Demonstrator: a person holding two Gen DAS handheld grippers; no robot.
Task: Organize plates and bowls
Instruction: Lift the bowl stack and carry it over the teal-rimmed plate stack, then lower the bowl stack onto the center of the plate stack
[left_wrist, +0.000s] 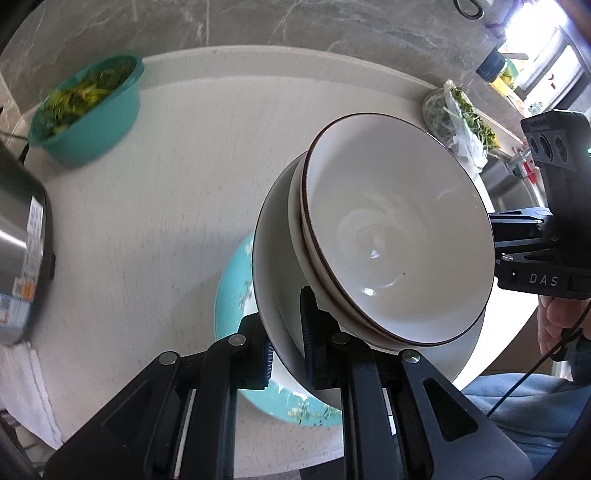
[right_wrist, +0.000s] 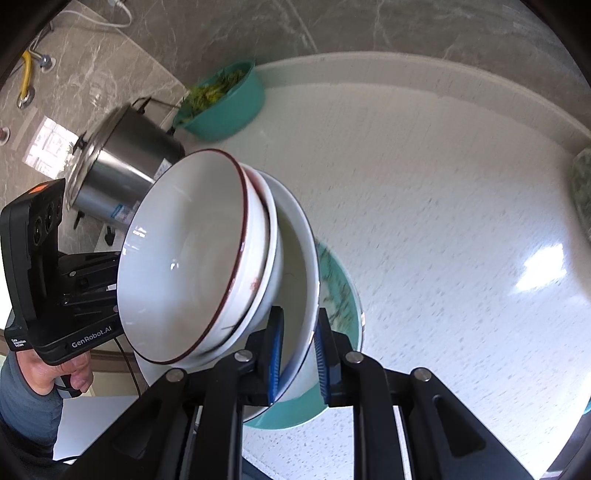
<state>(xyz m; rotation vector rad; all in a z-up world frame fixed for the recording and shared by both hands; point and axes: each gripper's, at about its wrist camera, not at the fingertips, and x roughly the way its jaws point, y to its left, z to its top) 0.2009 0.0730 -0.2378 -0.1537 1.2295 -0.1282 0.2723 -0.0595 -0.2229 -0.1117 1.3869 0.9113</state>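
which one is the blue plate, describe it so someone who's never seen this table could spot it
Start from the pale round table; above its near edge both grippers carry a stack of white bowls between them. The blue plate lies flat on the table directly under that stack. It alone is turquoise with a flower pattern; the teal basin at the far edge is deep and holds greens.

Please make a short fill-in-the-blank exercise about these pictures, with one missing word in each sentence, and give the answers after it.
1. The left claw and the right claw both grip the rim of the white ____.
2. On that plate sit stacked bowls with a dark ____ rim line.
3. The teal tub at the back holds green ____.
4. Under the lifted stack lies a ____ plate with flowers.

Answers: plate; red; leaves; blue
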